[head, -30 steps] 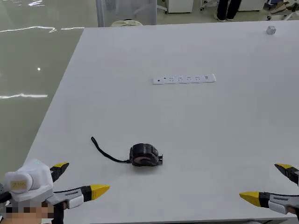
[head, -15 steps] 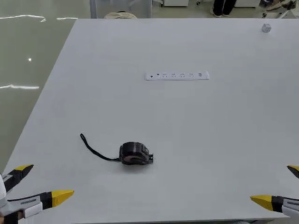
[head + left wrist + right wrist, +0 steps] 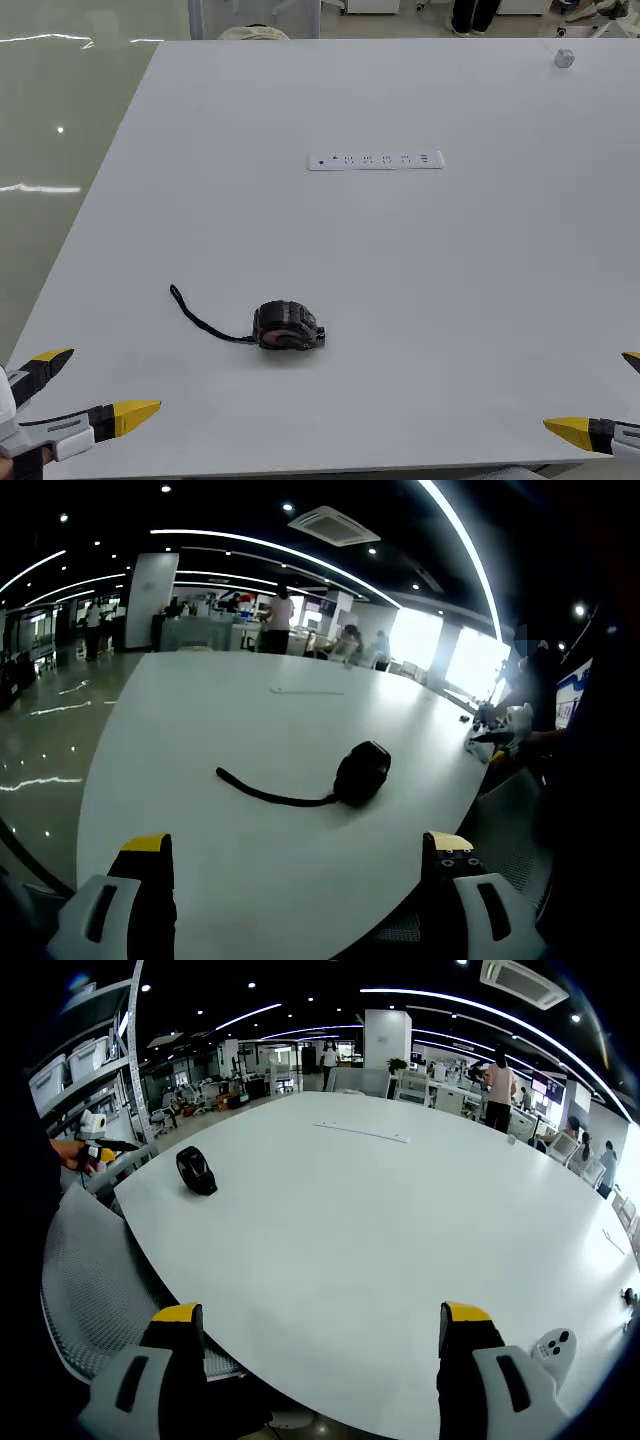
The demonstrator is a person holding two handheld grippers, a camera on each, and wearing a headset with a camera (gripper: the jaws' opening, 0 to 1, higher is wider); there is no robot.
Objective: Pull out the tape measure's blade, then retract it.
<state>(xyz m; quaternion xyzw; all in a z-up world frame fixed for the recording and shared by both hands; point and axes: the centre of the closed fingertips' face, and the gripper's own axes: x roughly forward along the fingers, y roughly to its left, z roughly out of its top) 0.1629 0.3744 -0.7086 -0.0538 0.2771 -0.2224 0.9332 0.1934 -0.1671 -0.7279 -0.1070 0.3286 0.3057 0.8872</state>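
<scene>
One tape measure (image 3: 287, 326) sits on the white table (image 3: 420, 260), in the near left part of the top as the head view has it. Its case is dark and rounded, the blade not yet drawn out. A black strap (image 3: 200, 315) trails from the case's left side, running away and to the left, flat on the table. Nothing touches the tape.

Both grippers hover at the near edge, well apart from the tape and from each other. The left gripper (image 3: 98, 382) is at the near left corner, nearer to the tape. Its yellow-tipped jaws are spread wide and hold nothing. In the left gripper view the tape lies ahead between the two jaws, strap stretched off to the left. The right gripper (image 3: 598, 393) is at the near right corner, jaws likewise parted and empty. In its own view the tape is small and far off to the upper left, across a broad stretch of bare tabletop.

Farther back, near the table's middle, lies a white power strip (image 3: 375, 160), set crosswise. A small grey object (image 3: 564, 58) stands by the far right edge — too small to make out.
</scene>
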